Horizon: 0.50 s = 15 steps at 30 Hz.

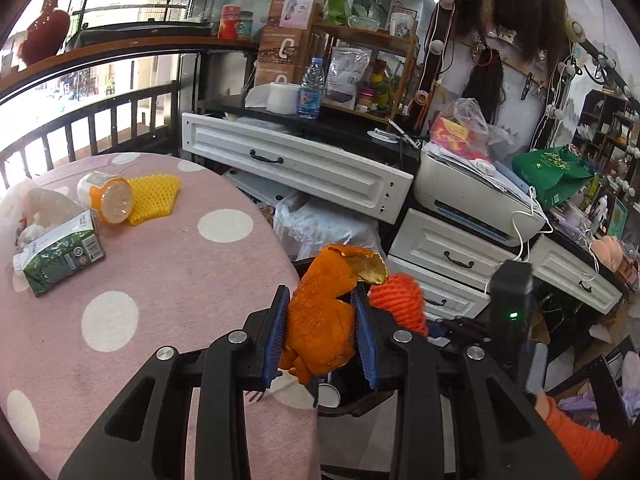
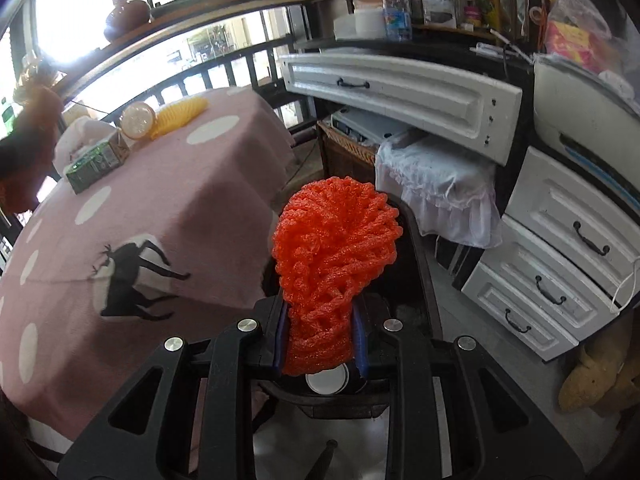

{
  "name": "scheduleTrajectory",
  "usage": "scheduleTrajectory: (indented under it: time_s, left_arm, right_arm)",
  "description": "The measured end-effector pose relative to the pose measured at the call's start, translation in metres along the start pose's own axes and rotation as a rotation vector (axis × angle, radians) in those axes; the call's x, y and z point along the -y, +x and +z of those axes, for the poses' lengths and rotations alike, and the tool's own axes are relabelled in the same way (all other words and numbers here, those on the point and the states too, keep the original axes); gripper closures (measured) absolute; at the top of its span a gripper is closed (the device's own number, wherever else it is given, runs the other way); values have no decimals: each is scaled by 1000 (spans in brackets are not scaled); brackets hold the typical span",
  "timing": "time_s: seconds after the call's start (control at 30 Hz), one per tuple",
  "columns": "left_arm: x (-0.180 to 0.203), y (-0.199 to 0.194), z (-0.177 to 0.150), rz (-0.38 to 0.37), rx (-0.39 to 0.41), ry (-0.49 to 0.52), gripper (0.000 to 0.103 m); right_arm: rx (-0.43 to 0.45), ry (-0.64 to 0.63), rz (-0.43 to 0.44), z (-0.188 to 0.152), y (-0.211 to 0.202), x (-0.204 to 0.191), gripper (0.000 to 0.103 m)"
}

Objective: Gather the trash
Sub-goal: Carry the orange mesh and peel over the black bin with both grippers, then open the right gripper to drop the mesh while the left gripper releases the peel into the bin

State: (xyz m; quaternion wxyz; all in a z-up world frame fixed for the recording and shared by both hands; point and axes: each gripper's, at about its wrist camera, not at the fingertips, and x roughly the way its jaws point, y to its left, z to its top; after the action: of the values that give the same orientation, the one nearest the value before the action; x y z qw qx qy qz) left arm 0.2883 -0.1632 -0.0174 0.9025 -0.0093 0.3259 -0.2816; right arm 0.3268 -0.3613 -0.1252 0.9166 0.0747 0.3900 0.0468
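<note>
My left gripper (image 1: 322, 312) is shut on an orange peel (image 1: 324, 316) and holds it past the right edge of the pink dotted table (image 1: 168, 272). My right gripper (image 2: 320, 332) is shut on an orange-red foam fruit net (image 2: 334, 256), which also shows in the left wrist view (image 1: 400, 300), over a dark chair (image 2: 420, 264). On the table lie a green carton (image 1: 60, 256), a tipped plastic cup (image 1: 108, 200), a yellow foam net (image 1: 154, 196) and a white plastic bag (image 1: 28, 208).
White drawer units (image 1: 444, 256) and a pulled-out drawer front (image 1: 296, 164) stand to the right of the table. A printer (image 1: 476, 196), a water bottle (image 1: 310, 88) and cluttered shelves lie behind. A dark railing (image 1: 80, 128) runs behind the table.
</note>
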Motion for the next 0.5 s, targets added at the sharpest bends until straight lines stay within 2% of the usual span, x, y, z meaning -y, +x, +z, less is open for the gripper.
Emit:
scheduleTrajectory:
  time_s: [0.2, 0.33, 0.43, 0.5]
  left_arm:
    - [11, 16, 0, -12, -32, 18, 71]
    - [19, 25, 0, -39, -50, 23, 71]
    - [25, 34, -2, -62, -66, 32, 71]
    - [29, 42, -5, -69, -84, 38, 71]
  right_arm:
    - [-117, 46, -28, -12, 65, 14, 77]
    - [-166, 66, -37, -17, 94, 22, 75]
    - [-170, 77, -62, -19, 101, 25, 53]
    - [-166, 97, -55, -21, 99, 30, 47]
